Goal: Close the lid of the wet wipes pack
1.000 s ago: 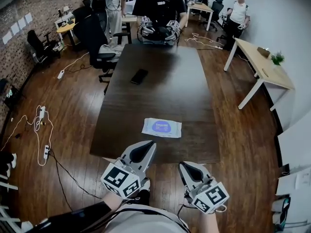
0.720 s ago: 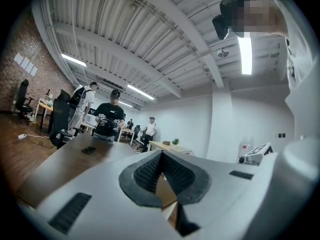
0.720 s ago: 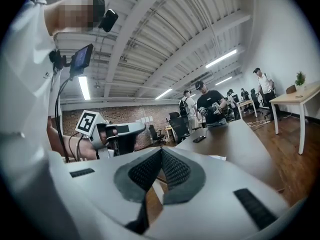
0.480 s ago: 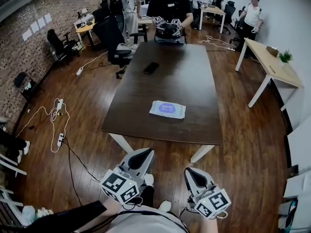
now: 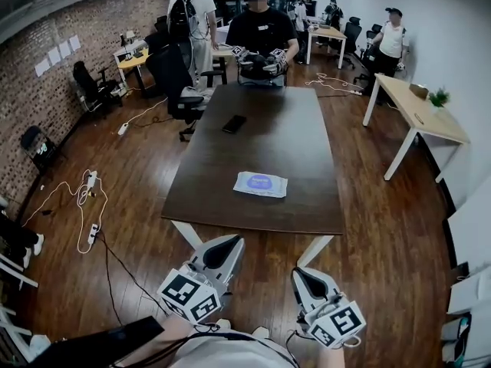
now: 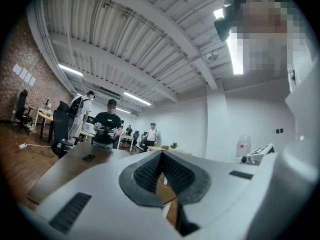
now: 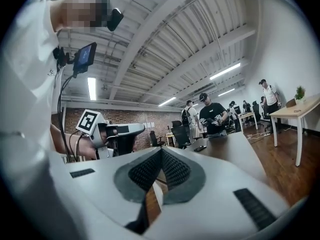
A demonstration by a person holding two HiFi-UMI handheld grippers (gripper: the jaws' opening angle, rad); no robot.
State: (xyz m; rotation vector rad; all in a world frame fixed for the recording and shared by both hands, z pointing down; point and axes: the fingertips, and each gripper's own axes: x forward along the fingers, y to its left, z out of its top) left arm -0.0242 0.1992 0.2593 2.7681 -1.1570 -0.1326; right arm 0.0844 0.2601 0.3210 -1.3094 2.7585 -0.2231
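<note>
The left claw is holding its jaws pressed together, ribbed pads meeting with nothing between them. The right claw is doing the same, its pads closed on nothing.

The flat white wet wipes pack with a purple oval label is lying ahead of both claws and well apart from them. It is falling roughly between their two lines of aim, and the left claw is judged slightly nearer. The pack's long axis is running across the head view, crosswise to the claws. Whether its lid is raised is not readable at this size.

Under the pack, the dark brown rectangular wooden bench is carrying it close to the near edge. Beyond the pack, a black phone is lying.

Count: two claws, one pack, one phone, one bench.
</note>
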